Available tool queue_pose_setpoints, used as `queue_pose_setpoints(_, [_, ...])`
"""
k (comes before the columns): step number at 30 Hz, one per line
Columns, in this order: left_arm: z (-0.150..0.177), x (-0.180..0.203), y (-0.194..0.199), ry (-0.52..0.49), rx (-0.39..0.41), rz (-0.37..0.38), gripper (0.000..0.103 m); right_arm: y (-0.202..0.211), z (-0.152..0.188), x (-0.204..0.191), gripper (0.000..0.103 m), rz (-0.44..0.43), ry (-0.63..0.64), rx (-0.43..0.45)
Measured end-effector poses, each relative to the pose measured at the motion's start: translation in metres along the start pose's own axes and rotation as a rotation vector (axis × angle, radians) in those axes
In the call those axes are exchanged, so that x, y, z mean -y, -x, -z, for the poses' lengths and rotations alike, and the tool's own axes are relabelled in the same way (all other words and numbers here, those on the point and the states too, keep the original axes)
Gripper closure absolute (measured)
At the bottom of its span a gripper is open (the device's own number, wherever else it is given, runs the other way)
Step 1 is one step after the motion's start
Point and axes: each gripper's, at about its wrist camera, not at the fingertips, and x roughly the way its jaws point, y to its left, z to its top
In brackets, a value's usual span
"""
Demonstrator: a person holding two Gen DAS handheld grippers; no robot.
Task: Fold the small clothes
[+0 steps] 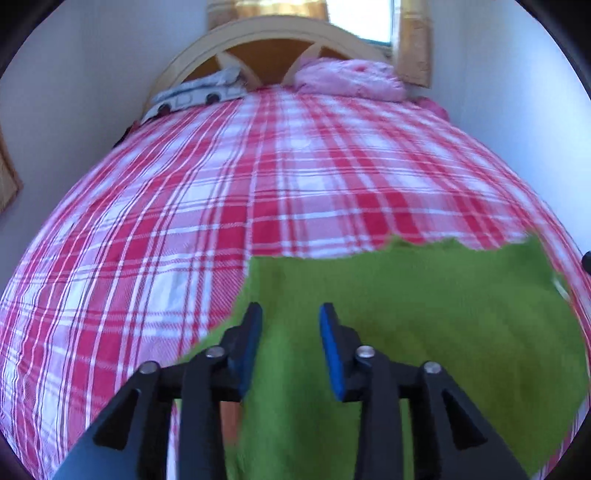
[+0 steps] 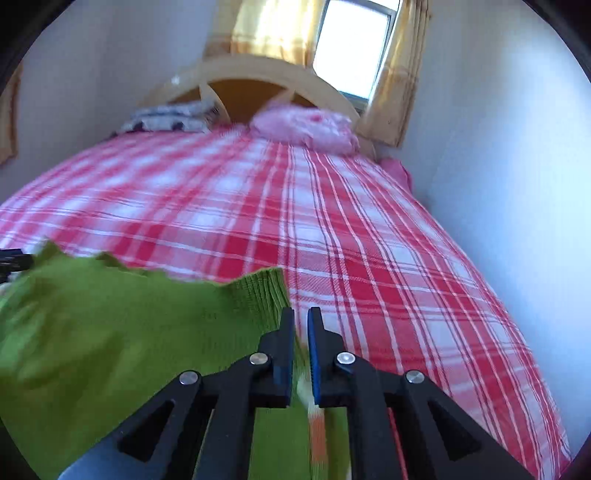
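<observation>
A green knitted garment (image 1: 424,314) lies on the red and white plaid bedcover (image 1: 221,203), near the bed's front edge. My left gripper (image 1: 291,308) hovers over the garment's left part, blue pads apart and nothing pinched between them. In the right wrist view the garment (image 2: 110,332) spreads to the left, its ribbed hem beside my right gripper (image 2: 301,312). The jaws there stand almost together, with a thin strip of the cloth caught between the pads. An orange and pale patch shows under them.
A pink pillow (image 1: 351,79) and a folded grey printed cloth (image 1: 199,94) rest against the curved wooden headboard (image 1: 273,33). A window with yellow curtains (image 2: 354,44) is behind it. A white wall (image 2: 498,147) runs along the bed's right side.
</observation>
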Motion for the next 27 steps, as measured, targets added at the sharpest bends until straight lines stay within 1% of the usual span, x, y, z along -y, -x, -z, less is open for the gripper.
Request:
queue_pose_setpoints(1, [0.003, 0.005, 0.004, -0.011, -0.003, 0.000, 0.065, 0.020, 0.008, -0.004, 0.096, -0.059, 0.008, -0.003])
queue_pose_setpoints(5, [0.024, 0.028, 0.030, -0.032, 0.001, 0.039, 0.065, 0.068, 0.043, -0.027, 0.096, -0.190, 0.058, -0.033])
queue_pose_setpoints(8, [0.040, 0.043, 0.037, -0.051, -0.013, 0.036, 0.064, 0.078, 0.069, -0.041, 0.096, -0.267, 0.044, -0.099])
queue_pose_setpoints(10, [0.050, 0.051, 0.038, -0.072, -0.023, 0.003, 0.064, 0.076, 0.083, -0.047, 0.096, -0.262, 0.051, -0.122])
queue_pose_setpoints(13, [0.064, 0.057, 0.038, -0.093, -0.048, -0.011, 0.064, 0.061, 0.110, -0.051, 0.096, -0.272, 0.039, -0.234])
queue_pose_setpoints(14, [0.068, 0.058, 0.038, -0.091, -0.057, -0.019, 0.064, 0.062, 0.119, -0.051, 0.096, -0.268, 0.036, -0.221])
queue_pose_setpoints(16, [0.078, 0.060, 0.035, -0.104, -0.072, -0.053, 0.064, 0.068, 0.125, -0.050, 0.096, -0.259, 0.032, -0.183])
queue_pose_setpoints(19, [0.090, 0.060, 0.040, -0.123, -0.059, -0.088, 0.064, 0.072, 0.129, -0.054, 0.096, -0.231, 0.034, -0.192])
queue_pose_setpoints(23, [0.094, 0.055, 0.059, -0.105, -0.038, -0.087, 0.064, 0.081, 0.137, -0.053, 0.095, -0.229, 0.054, -0.216])
queue_pose_setpoints(26, [0.095, 0.051, 0.070, -0.093, -0.018, -0.091, 0.063, 0.098, 0.137, -0.045, 0.095, -0.249, -0.003, -0.223])
queue_pose_setpoints(27, [0.095, 0.050, 0.072, -0.092, -0.010, -0.097, 0.058, 0.107, 0.135, -0.043, 0.095, -0.265, -0.036, -0.208])
